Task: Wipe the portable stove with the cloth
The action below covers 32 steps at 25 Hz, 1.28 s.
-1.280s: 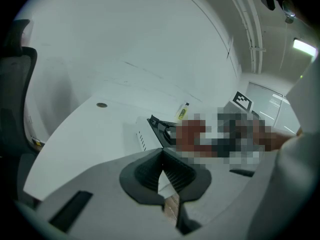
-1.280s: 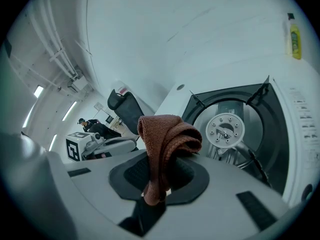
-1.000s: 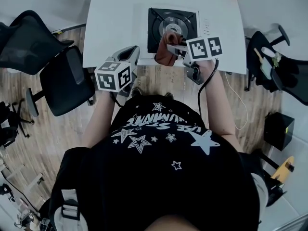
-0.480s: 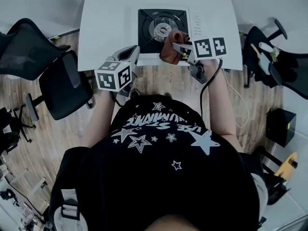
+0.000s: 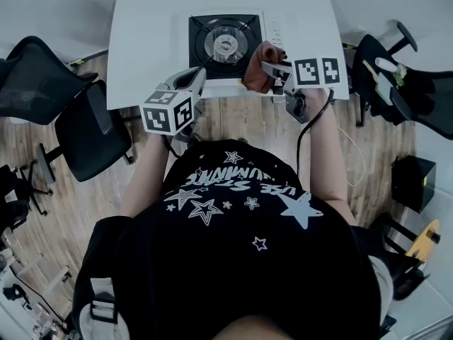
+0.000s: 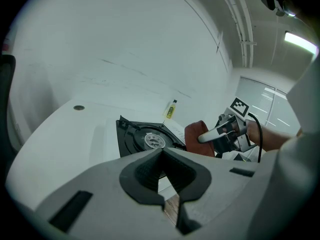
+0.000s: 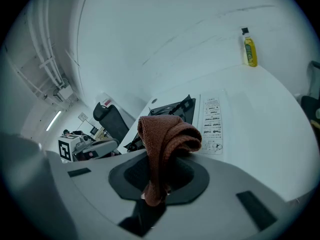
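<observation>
1. Your right gripper point(image 7: 156, 186) is clenched on the brown cloth point(image 7: 169, 136). The cloth rises from between the jaws and folds over at its top.
2. In the head view, the cloth point(image 5: 256, 73) is at the upper centre of the frame, just beside the right side of the portable stove point(image 5: 223, 37) and over the front edge of the white table point(image 5: 152, 41). Whether it touches the stove, I cannot tell.
3. Your left gripper point(image 6: 167, 181) has its jaws pressed together with nothing between them. In the head view it is at the lower left of the stove, near the table's front edge.
4. A yellow bottle point(image 7: 249, 48) stands at the upper right of the right gripper view, well apart from the stove.
</observation>
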Available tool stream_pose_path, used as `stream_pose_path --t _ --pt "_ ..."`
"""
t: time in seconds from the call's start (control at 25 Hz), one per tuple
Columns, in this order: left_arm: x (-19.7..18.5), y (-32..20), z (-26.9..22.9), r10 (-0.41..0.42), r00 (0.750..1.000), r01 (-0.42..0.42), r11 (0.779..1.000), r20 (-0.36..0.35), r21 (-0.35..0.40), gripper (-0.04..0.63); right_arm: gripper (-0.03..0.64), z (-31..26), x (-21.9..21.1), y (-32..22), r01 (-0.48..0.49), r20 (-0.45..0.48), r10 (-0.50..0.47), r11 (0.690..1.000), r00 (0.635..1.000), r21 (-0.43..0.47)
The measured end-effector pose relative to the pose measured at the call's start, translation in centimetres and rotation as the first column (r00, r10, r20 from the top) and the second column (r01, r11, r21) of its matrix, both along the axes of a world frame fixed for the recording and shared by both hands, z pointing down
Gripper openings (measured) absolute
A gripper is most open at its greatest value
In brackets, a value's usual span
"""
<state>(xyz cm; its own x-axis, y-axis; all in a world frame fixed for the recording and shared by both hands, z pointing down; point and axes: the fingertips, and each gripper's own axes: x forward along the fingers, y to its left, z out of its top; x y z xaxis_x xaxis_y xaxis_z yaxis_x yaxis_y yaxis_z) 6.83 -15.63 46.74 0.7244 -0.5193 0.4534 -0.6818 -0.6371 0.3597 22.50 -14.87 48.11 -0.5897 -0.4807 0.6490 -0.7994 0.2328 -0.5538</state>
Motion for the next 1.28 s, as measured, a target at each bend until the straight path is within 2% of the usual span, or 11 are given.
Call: stream_pose_path --t 0.24,0.56,0.76,1.28 --pt "1.6 0.6 0.0 0.004 1.000 -0.004 1.000 0.006 -0.001 0.006 0.061 0.0 2.0 0.6 -0.034 0.056 0.034 0.999 0.998 0.001" --pt "3.8 1.2 0.1 0.004 1.000 -0.004 1.000 0.011 -0.001 0.006 0.061 0.6 4.7 1.4 -0.058 0.082 0.059 0.998 0.995 -0.013" --pt "4.9 1.9 0.2 0.000 1.000 0.000 1.000 0.016 -0.006 0.006 0.061 1.5 6.5 2.2 -0.071 0.055 0.073 0.997 0.996 -0.033" --pt "7.1 4.9 0.9 -0.043 0.998 0.044 0.999 0.036 -0.023 0.006 0.061 2.6 10.8 4.9 -0.089 0.065 0.093 0.994 0.994 -0.055"
